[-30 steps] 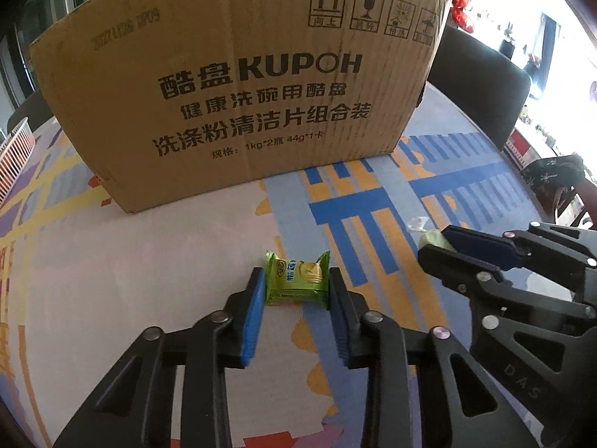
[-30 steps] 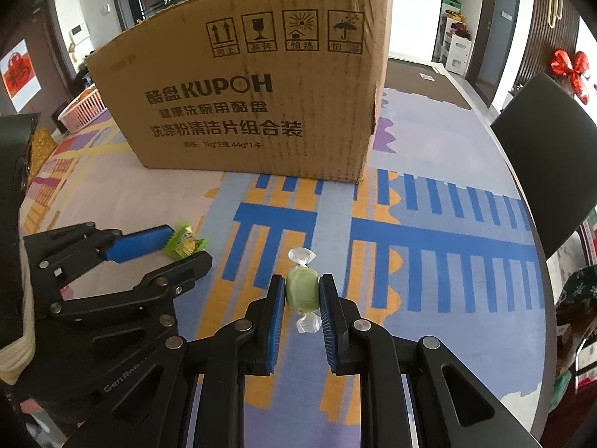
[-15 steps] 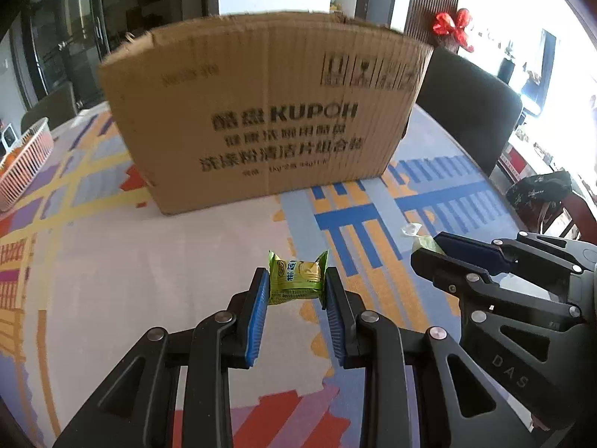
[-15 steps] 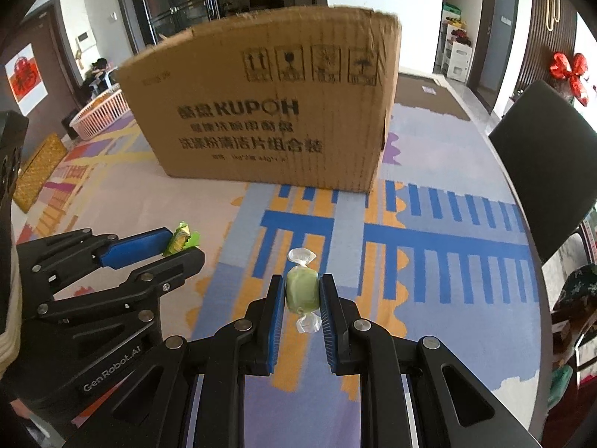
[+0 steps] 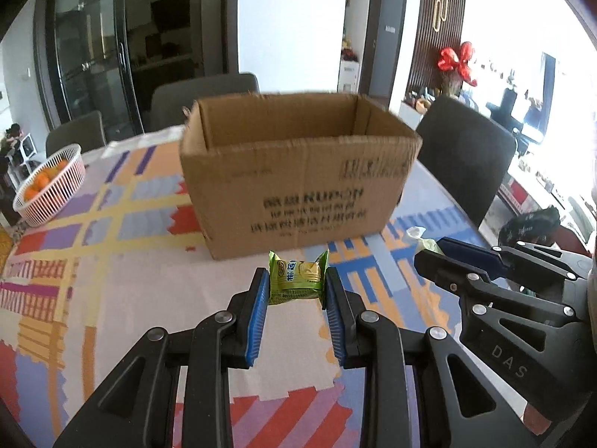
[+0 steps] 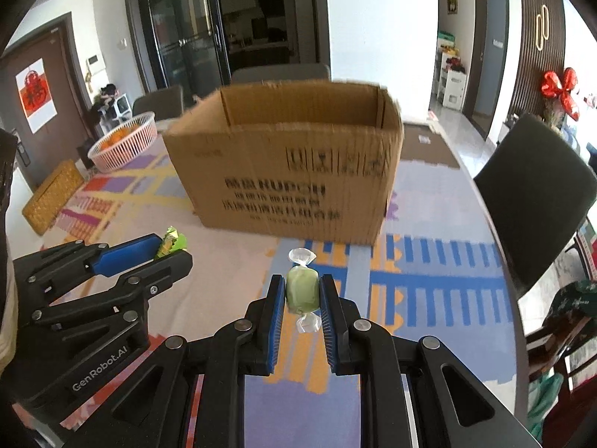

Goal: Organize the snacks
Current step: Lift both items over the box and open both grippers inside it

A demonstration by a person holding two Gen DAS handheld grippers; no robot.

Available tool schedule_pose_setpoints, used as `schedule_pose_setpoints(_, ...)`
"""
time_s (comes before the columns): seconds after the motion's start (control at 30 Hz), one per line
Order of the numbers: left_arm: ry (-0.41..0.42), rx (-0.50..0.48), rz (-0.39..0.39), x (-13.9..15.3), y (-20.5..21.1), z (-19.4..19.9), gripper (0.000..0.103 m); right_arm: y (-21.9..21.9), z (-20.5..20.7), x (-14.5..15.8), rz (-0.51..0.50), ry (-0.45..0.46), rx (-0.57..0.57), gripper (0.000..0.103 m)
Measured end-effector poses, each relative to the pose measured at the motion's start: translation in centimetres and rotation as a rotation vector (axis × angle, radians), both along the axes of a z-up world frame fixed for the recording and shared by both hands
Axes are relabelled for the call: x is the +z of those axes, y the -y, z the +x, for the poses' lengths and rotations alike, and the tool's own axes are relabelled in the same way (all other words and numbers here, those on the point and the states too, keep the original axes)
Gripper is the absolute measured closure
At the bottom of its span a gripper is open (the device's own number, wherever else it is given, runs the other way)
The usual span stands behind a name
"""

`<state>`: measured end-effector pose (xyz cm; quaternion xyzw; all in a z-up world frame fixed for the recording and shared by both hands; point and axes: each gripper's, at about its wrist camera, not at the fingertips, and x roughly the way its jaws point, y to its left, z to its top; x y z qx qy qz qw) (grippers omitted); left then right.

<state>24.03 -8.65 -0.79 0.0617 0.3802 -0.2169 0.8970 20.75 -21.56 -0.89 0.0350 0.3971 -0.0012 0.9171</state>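
With both snacks lifted clear of the patterned tablecloth, the left gripper pinches a green snack packet and the right gripper clamps a pale green wrapped candy. Carry each above the near rim of the open cardboard box before releasing, I judge. Open table lies either side; the fruit basket sits well apart.

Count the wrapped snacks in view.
2: a green snack packet in the left gripper, a pale green twist-wrapped candy in the right gripper. The cardboard box may hide more.
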Motion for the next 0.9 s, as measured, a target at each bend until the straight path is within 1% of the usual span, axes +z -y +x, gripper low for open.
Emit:
schedule_pose_setpoints(0.23, 0.076, 0.008, -0.021, 3.9, -0.8, 0.8, 0.073, -0.7, 0.7, 3.9, -0.016, 0.074, 0.009, 0.083)
schedule_pose_setpoints(0.47, 0.121, 0.016, -0.033, 7.1, -0.7, 2.9, 0.073, -0.3, 2.6, 7.0, -0.016, 0.121, -0.002, 0.083)
schedule_pose_setpoints(0.6, 0.112, 0.022, -0.045, 8.2, -0.7, 4.9, 0.073, 0.0, 4.1, 8.4, -0.014, 0.128, -0.009, 0.083)
schedule_pose_setpoints(0.8, 0.102, 0.04, -0.04, 9.4, -0.1, 7.7, 0.073, 1.0, 6.7, 10.2, -0.005, 0.137, -0.022, 0.083)
schedule_pose_setpoints(0.9, 0.095, 0.046, -0.03, 9.7, 0.2, 9.1, 0.073, 1.4, 8.1, 10.8, 0.006, 0.126, -0.027, 0.083)
